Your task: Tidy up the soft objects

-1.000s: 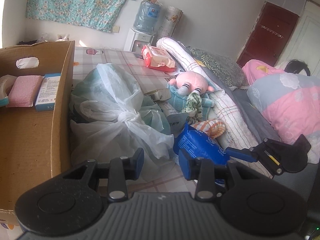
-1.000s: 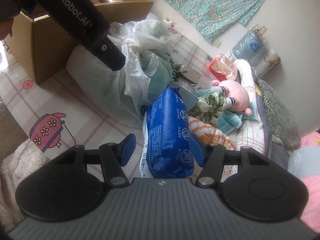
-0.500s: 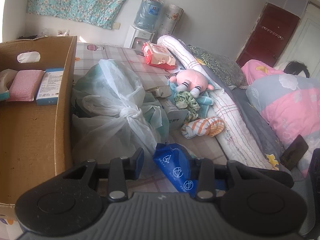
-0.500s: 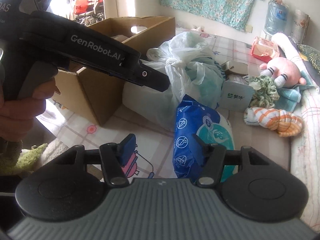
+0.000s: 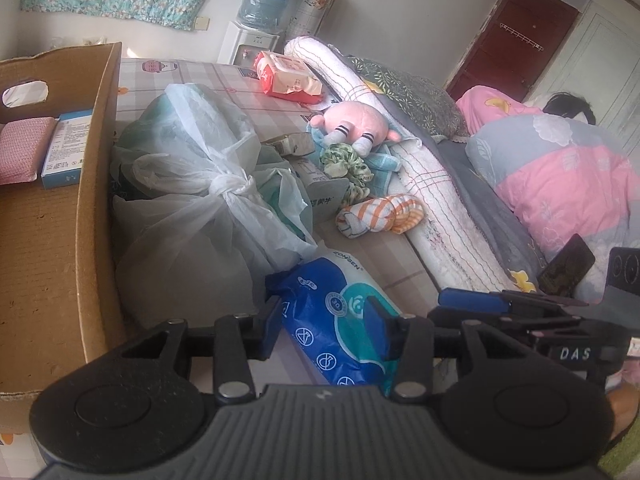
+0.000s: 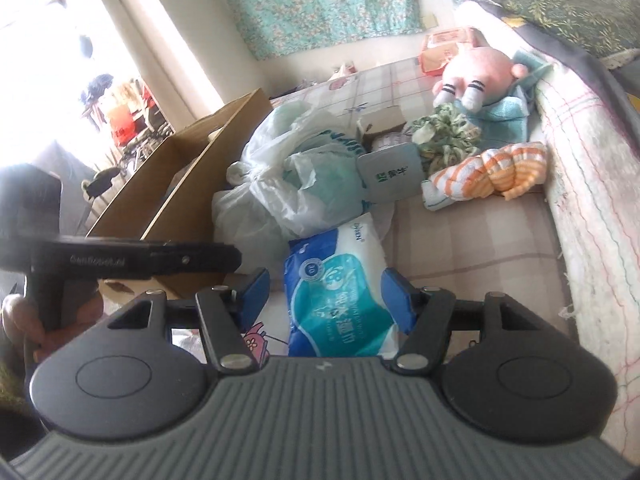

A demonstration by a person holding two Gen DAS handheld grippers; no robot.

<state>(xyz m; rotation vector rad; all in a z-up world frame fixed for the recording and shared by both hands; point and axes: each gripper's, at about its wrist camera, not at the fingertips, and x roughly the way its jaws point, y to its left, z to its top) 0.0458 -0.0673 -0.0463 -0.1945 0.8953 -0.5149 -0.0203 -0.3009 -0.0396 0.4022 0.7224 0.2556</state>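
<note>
A blue and teal soft pack [image 5: 340, 312] lies on the checked mat beside the tied plastic bags; it also shows in the right wrist view [image 6: 340, 292]. My left gripper [image 5: 326, 322] is open, its fingers on either side of the pack's near end. My right gripper [image 6: 326, 296] is open and straddles the same pack, with gaps beside both fingers. A pink plush [image 5: 352, 124], a green scrunchie [image 5: 344, 164] and an orange striped rolled cloth [image 5: 380, 216] lie further back.
A cardboard box [image 5: 96, 200] stands at the left with a pink sponge [image 5: 20, 152] and a blue carton [image 5: 68, 148] inside. Tied plastic bags [image 5: 192, 200] lie beside it. A rolled quilt [image 5: 432, 200] and bedding border the right. A red wipes pack [image 5: 288, 78] lies far back.
The right gripper has brought the blue pack down from the air onto the mat and let go of it. The left gripper now straddles the pack.
</note>
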